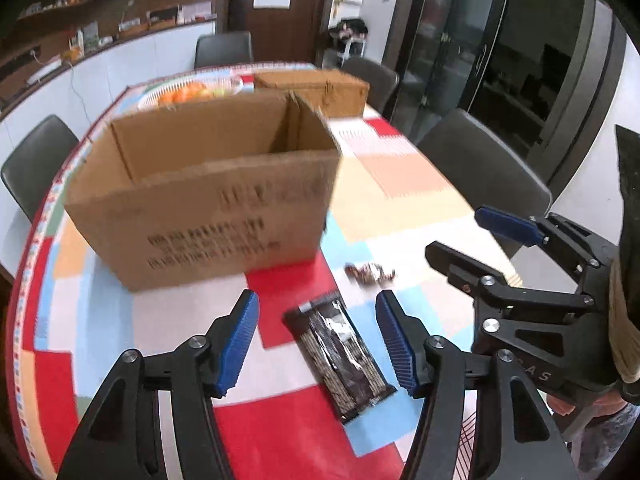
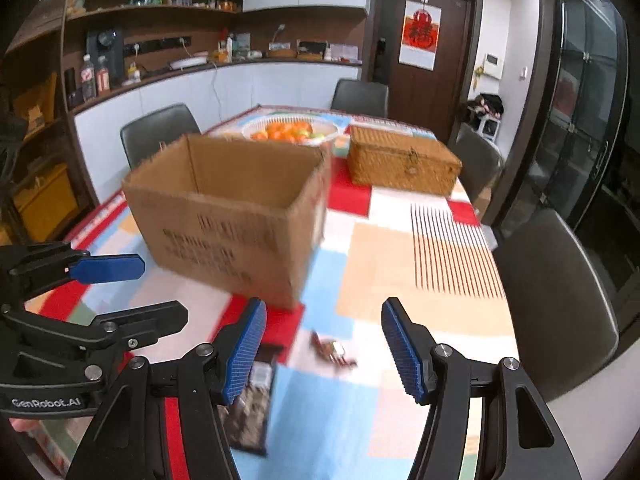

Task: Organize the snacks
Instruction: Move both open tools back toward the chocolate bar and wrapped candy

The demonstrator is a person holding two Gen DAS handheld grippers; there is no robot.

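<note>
Left wrist view: your left gripper point(image 1: 316, 340) hovers with fingers spread over the dark rectangular snack packet point(image 1: 338, 360) on the patchwork surface point(image 1: 400, 184); your right gripper point(image 2: 324, 350), also spread, frames a small crinkled wrapper point(image 2: 332, 352).

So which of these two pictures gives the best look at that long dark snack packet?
The left wrist view: the dark snack packet lies whole between the open left gripper fingers. In the right wrist view it is blurred, partly hidden behind a finger.

Left claw point(image 2: 132, 292) reads "GenRobot.AI" (box print blurred).
</note>
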